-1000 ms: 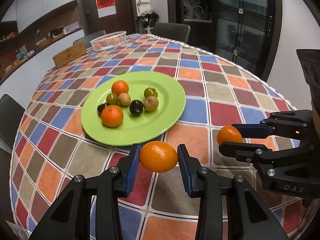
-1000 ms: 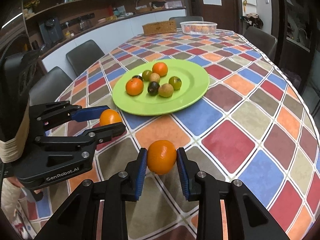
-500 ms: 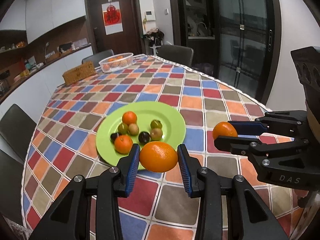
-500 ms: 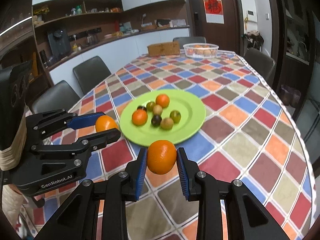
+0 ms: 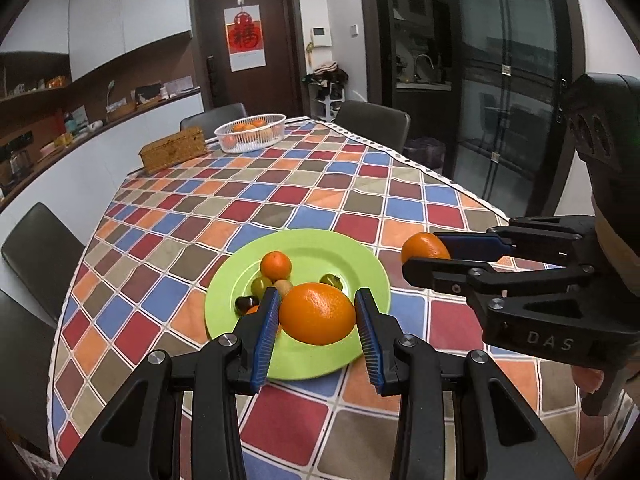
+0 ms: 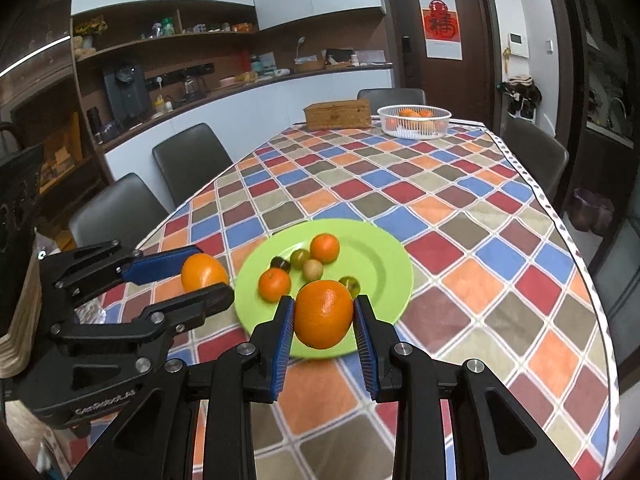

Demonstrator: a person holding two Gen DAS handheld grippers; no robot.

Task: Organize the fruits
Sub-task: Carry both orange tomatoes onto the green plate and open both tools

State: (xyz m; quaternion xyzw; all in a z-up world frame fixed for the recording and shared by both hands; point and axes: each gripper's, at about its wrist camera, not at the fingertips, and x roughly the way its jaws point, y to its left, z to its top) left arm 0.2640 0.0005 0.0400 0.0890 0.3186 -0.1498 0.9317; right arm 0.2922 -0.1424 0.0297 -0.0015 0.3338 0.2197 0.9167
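While the green plate (image 5: 352, 248) sits on the checked tablecloth (image 5: 280, 192), I count on it two small oranges (image 6: 325, 247), two greenish fruits, a tan one and a dark one. Far beyond the plate a white basket (image 5: 250, 133) holds more oranges, with a wicker box (image 5: 173, 153) just beside it. My left gripper (image 5: 316, 316) is clamped on an orange (image 5: 317, 313), my right gripper (image 6: 323, 315) on another orange (image 6: 324, 314); both fruits hang over the plate's near edge. Since a second ago both grippers have risen, so the plate looks smaller and lower and more of the room shows. Dark chairs (image 6: 188, 160) ring the table; behind it stand a brown door (image 5: 244, 52) and a shelved counter (image 6: 240, 80).
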